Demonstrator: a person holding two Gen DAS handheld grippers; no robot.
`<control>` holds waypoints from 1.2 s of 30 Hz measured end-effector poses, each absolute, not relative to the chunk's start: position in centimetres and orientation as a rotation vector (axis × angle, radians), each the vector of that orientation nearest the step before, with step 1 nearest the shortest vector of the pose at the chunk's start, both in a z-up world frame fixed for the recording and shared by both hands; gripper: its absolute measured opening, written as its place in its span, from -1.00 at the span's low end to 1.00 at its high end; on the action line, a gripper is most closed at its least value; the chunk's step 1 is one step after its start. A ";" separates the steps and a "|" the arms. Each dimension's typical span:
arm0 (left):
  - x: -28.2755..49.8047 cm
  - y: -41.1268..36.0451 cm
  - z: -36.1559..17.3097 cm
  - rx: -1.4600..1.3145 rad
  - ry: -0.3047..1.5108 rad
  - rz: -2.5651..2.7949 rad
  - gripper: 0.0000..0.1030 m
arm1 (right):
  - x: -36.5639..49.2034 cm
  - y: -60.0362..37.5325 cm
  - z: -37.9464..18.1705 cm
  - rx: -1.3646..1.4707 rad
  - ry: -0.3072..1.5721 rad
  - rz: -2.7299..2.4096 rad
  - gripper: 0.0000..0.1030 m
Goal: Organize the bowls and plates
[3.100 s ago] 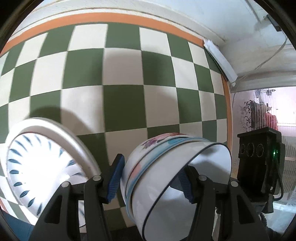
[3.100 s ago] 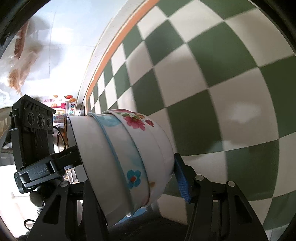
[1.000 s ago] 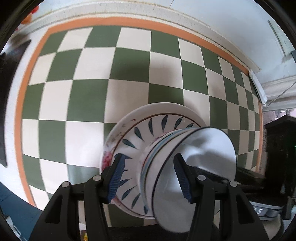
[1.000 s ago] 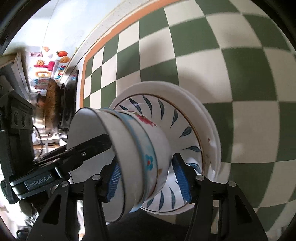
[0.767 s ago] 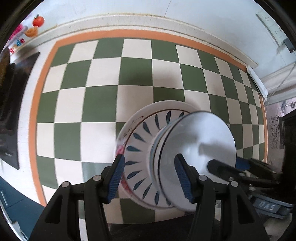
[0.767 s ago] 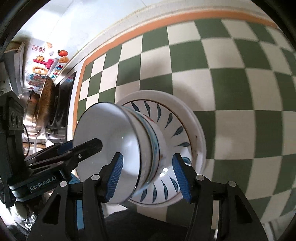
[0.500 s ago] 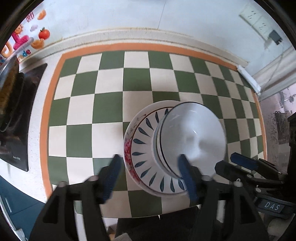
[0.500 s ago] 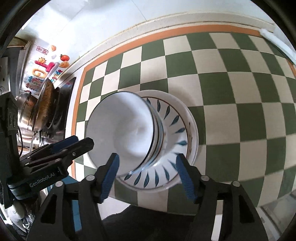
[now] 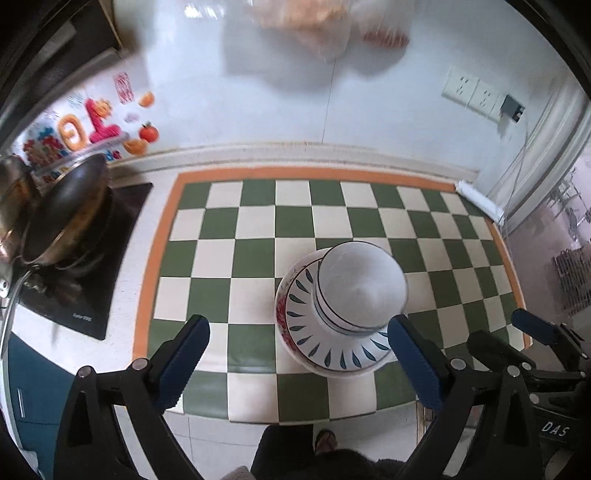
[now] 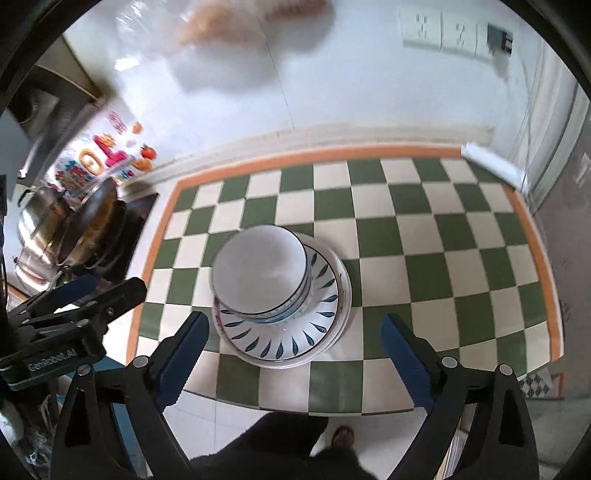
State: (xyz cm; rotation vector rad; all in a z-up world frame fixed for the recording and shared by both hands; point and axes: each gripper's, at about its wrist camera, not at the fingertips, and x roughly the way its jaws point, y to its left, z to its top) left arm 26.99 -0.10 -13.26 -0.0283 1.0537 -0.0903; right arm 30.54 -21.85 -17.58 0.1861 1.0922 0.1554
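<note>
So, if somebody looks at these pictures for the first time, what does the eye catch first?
Probably the stack of bowls sitting on the blue-leaf plates in the middle of the green-and-white checkered mat. Next, the left gripper and right gripper hang above the stack, jaws opening, nothing between the fingers. A dark pan stands on the stove at the left.

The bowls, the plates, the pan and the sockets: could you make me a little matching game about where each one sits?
Things:
1. bowls
2. plates
3. pan
4. sockets

Places:
A. on the wall
B. on the checked mat
C. stacked on the plates
D. on the black hob

Pairs: 1-C, 2-B, 3-D, 4-A
</note>
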 end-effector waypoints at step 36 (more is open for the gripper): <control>3.8 1.0 -2.2 -0.019 0.822 0.006 0.99 | 4.4 -21.7 -0.5 0.087 0.771 0.112 0.95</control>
